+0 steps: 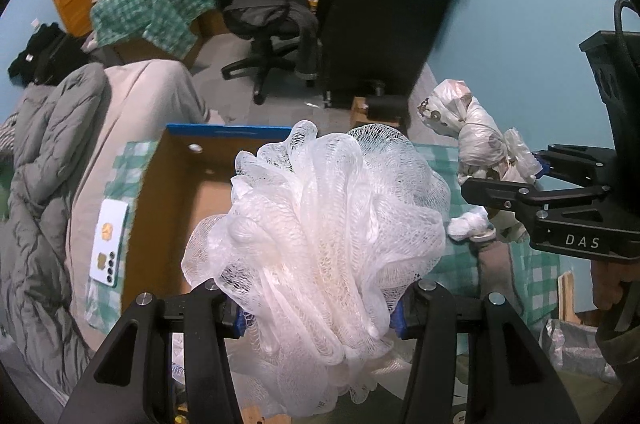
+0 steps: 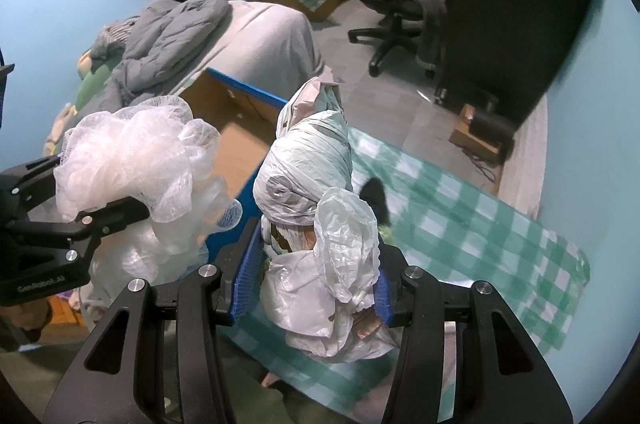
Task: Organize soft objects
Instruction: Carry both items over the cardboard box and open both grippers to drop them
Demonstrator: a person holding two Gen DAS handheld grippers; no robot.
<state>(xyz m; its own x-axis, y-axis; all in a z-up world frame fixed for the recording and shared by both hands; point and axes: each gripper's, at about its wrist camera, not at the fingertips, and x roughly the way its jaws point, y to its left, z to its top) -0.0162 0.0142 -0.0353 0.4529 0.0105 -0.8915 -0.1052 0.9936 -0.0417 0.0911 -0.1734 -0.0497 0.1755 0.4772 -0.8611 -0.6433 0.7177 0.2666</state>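
**Both grippers loaded above the box**

I saw the mesh bath pouf (image 1: 320, 236), white, frilly and translucent, bunched wide between the blue pads of my left gripper (image 1: 318, 308), whose jaws were clamped on it. It hung over the cardboard box (image 1: 168, 192), open-topped with a blue rim; the floor I could see inside looked bare. My right gripper (image 2: 318, 288) had its jaws closed on a knotted bundle of plastic bags (image 2: 316, 224), crinkled white with faded print, held above the green checked cloth (image 2: 460, 224) just beside the box. A phone (image 1: 107, 248) lay on the cloth left of the box.
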